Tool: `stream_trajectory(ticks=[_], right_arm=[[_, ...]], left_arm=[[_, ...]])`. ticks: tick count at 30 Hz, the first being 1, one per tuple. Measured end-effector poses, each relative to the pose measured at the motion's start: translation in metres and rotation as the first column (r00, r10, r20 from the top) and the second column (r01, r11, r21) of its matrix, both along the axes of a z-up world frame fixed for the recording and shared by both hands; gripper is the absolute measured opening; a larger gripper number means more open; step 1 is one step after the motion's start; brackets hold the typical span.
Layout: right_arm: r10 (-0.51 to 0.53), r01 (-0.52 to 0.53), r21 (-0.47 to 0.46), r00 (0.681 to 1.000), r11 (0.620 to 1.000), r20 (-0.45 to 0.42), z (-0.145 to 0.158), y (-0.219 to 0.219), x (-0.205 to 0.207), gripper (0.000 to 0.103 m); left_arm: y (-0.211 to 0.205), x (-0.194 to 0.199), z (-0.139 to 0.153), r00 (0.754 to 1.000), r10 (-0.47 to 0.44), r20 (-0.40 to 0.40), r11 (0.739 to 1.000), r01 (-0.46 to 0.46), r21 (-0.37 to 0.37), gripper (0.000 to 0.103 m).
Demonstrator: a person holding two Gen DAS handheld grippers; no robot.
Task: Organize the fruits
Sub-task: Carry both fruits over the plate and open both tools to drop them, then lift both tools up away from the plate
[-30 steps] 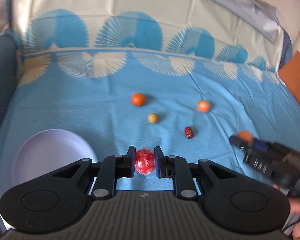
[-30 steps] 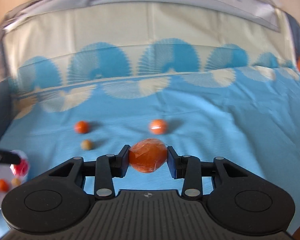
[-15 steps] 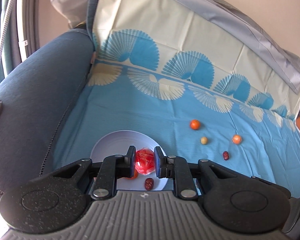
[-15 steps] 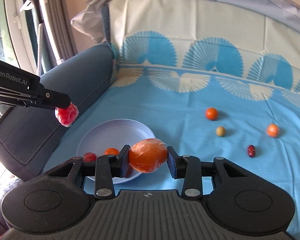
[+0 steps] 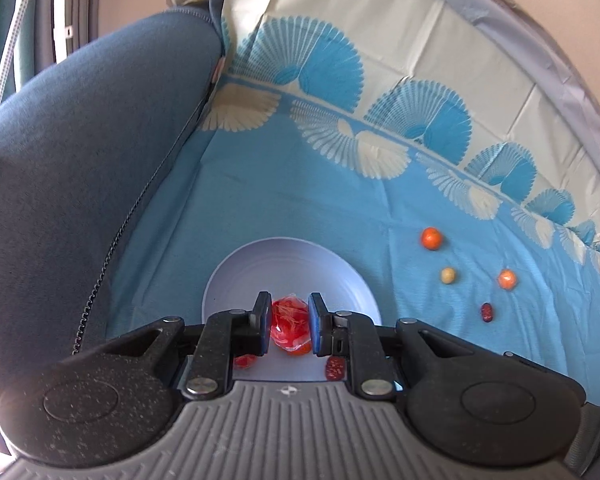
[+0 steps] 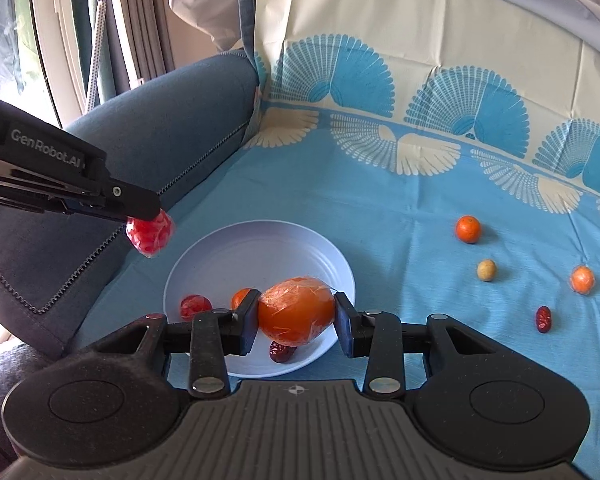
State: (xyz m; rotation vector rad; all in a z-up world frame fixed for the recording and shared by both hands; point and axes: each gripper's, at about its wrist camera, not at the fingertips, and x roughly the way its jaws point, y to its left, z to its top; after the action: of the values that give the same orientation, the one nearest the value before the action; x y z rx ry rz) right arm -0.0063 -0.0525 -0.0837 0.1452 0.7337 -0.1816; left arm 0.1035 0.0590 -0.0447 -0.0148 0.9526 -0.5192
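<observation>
My left gripper (image 5: pixel 289 327) is shut on a wrapped red fruit (image 5: pixel 290 322) and holds it above the white plate (image 5: pixel 284 264). In the right wrist view this gripper (image 6: pixel 140 210) carries the red fruit (image 6: pixel 150 234) above and left of the plate (image 6: pixel 260 252). My right gripper (image 6: pixel 296 322) is shut on a wrapped orange fruit (image 6: pixel 296 316) over the plate's near side. A red fruit (image 6: pixel 195 306), a small orange (image 6: pixel 242 297) and a dark date (image 6: pixel 281 352) lie on the plate.
On the blue cloth right of the plate lie an orange (image 6: pixel 468 229), a small yellow fruit (image 6: pixel 486 270), a wrapped orange (image 6: pixel 582 279) and a date (image 6: pixel 543 319). A blue sofa armrest (image 6: pixel 160 128) rises to the left.
Both grippers have swung left from the loose fruits to the plate, each still holding its fruit. The plate now lies right under both.
</observation>
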Motion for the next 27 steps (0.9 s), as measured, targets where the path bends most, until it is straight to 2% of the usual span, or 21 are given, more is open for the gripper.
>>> stream_trajectory(ticks=[6,9,10,11,12,13,14,15,17,19,22,24,27], right_arm=[[0.032,-0.033,-0.003,0.997,0.999,-0.073,-0.034,-0.003,0.034,0.04],[0.048,-0.049,-0.009,0.994,0.999,-0.102,-0.048,-0.002,0.049,0.041],[0.053,-0.054,-0.005,0.993,0.999,-0.105,-0.05,-0.002,0.052,0.042],[0.056,-0.057,-0.002,0.993,0.998,-0.104,-0.051,-0.002,0.055,0.044],[0.057,-0.057,-0.003,0.993,0.998,-0.103,-0.049,-0.002,0.057,0.059],[0.05,-0.051,-0.007,0.994,0.999,-0.096,-0.045,-0.002,0.056,0.077],[0.041,-0.043,-0.014,0.996,0.999,-0.076,-0.038,-0.003,0.051,0.082],[0.042,-0.043,-0.018,0.997,0.999,-0.066,-0.031,-0.003,0.044,0.085],[0.049,-0.049,0.0,0.996,0.999,-0.077,-0.018,-0.006,0.022,0.09],[0.042,-0.038,0.04,0.996,0.998,-0.085,-0.007,-0.004,-0.008,0.095],[0.042,-0.033,0.073,0.991,0.997,-0.131,0.001,0.012,-0.052,0.097],[0.035,-0.022,0.086,0.987,0.996,-0.155,0.005,0.025,-0.075,0.097],[0.034,-0.022,0.081,0.988,0.997,-0.151,0.012,0.043,-0.1,0.099]], left_arm=[[-0.019,0.031,-0.042,0.999,-0.007,-0.045,0.998,0.01,0.067,0.021],[-0.031,0.043,-0.056,0.999,-0.03,-0.036,0.993,0.034,0.111,0.021],[-0.033,0.045,-0.057,0.998,-0.045,-0.032,0.993,0.048,0.105,0.022],[-0.033,0.046,-0.054,0.998,-0.056,-0.021,0.994,0.058,0.093,0.034],[-0.032,0.044,-0.049,0.998,-0.06,-0.005,0.995,0.061,0.08,0.057],[-0.028,0.04,-0.041,0.998,-0.054,0.022,0.996,0.052,0.067,0.07],[-0.023,0.033,-0.031,0.998,-0.035,0.054,0.998,0.032,0.058,0.094],[-0.015,0.023,-0.021,0.996,-0.011,0.09,0.998,0.006,0.058,0.102],[-0.002,0.002,-0.005,0.992,-0.001,0.129,0.996,-0.01,0.087,0.103],[0.014,-0.024,0.004,0.992,0.0,0.123,0.989,-0.018,0.144,0.103],[0.036,-0.069,0.004,0.997,0.0,0.076,0.979,-0.016,0.201,0.103],[0.047,-0.095,0.002,0.999,-0.007,0.042,0.977,-0.002,0.213,0.103],[0.054,-0.126,0.003,0.998,-0.026,0.052,0.974,0.013,0.225,0.103]])
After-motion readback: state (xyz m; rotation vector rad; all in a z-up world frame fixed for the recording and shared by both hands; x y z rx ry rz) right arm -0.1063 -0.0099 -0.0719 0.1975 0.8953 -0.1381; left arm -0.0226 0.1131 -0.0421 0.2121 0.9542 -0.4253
